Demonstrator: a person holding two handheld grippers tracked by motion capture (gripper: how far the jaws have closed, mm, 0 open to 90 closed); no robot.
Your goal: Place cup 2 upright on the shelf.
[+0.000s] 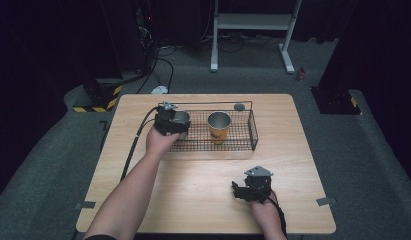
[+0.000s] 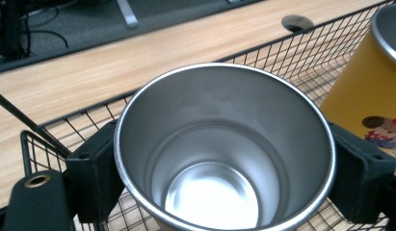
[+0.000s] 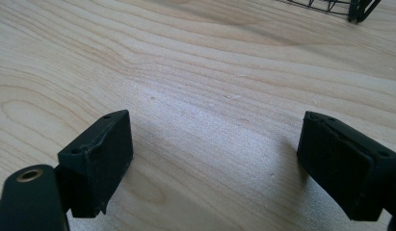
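Observation:
A bare steel cup (image 2: 224,159) stands upright inside a black wire basket (image 1: 243,142), at its left end. My left gripper (image 1: 170,122) is shut on it, and its black pads (image 2: 97,168) press on the cup's two sides just below the rim. The cup is empty inside. To its right in the basket stands a yellow cup (image 1: 219,127) with a steel rim and a small picture on its side (image 2: 369,91). My right gripper (image 1: 239,190) rests low over the wooden table (image 3: 210,72) near the front right, open, with bare wood between its jaws.
The basket's wire wall (image 2: 301,53) rises behind the steel cup, and its near right corner (image 3: 354,9) shows in the right gripper view. A round cable hole (image 1: 239,106) sits in the table behind the basket. A white frame (image 1: 253,22) stands on the floor beyond.

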